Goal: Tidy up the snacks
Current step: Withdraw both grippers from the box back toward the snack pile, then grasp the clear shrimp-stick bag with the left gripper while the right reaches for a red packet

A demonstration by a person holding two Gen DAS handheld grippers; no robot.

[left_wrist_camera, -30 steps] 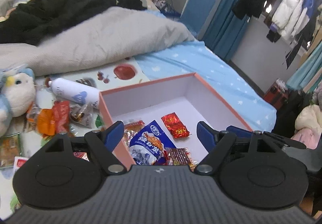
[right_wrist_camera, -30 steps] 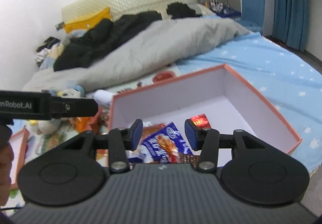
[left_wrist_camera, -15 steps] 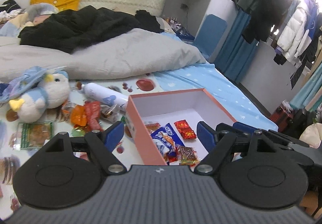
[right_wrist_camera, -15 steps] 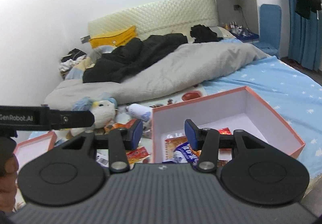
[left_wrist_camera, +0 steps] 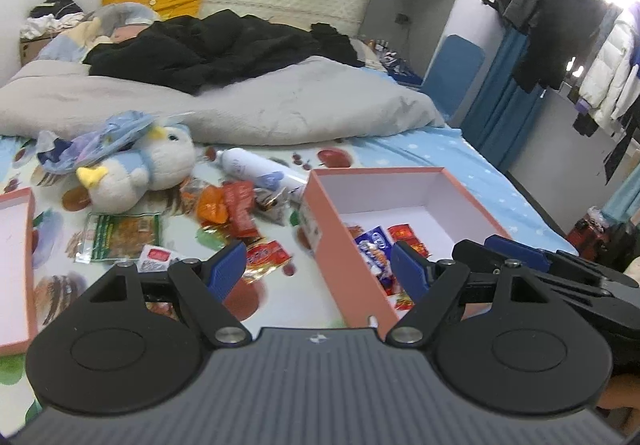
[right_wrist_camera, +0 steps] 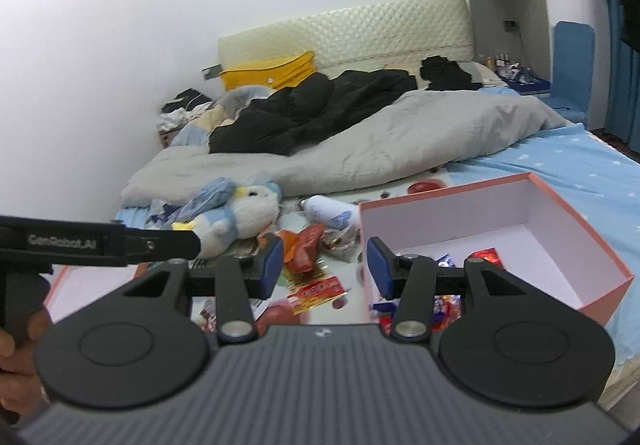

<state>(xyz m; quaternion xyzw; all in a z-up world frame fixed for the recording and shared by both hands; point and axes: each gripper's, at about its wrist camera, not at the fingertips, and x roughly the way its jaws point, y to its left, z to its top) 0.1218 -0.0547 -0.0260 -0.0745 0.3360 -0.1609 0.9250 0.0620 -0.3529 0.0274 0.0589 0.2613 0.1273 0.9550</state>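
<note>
Since both grippers hang empty over the bed, the step in hand reads as going for the next loose snack to carry into the pink box [left_wrist_camera: 340, 245]. The left gripper [left_wrist_camera: 318, 267] has its jaws wide apart with nothing between them; the right gripper [right_wrist_camera: 325, 265] stands at a narrower gap, also with nothing between its pads.

Taking the pink box as the landmark, a few packets already lie in its near end, among them a blue-and-white packet [left_wrist_camera: 374, 245] and a red one [left_wrist_camera: 404, 235]. Its far end is bare. The loose snacks sit just outside its left wall: an orange and red cluster [left_wrist_camera: 228, 207] near the far-left corner, a red-and-yellow sachet [left_wrist_camera: 266, 259] beside the left wall toward the near end, and a green-edged packet [left_wrist_camera: 120, 235] further left. A white bottle [left_wrist_camera: 260, 171] lies beyond the far-left corner, with a plush penguin [left_wrist_camera: 140, 173] to the left of it. A second pink tray [left_wrist_camera: 16, 265] sits well to the left.

A good pick, as a judgement, would be the red-and-yellow sachet, since it lies alone and closest to the box. The flat foil will likely slip, so the person should bring the pads down over 1 raised edge, pinch there, and lift clear of the box wall before releasing over the bare far end. Only 1 gripper is needed; the other should stay out of its path.
</note>
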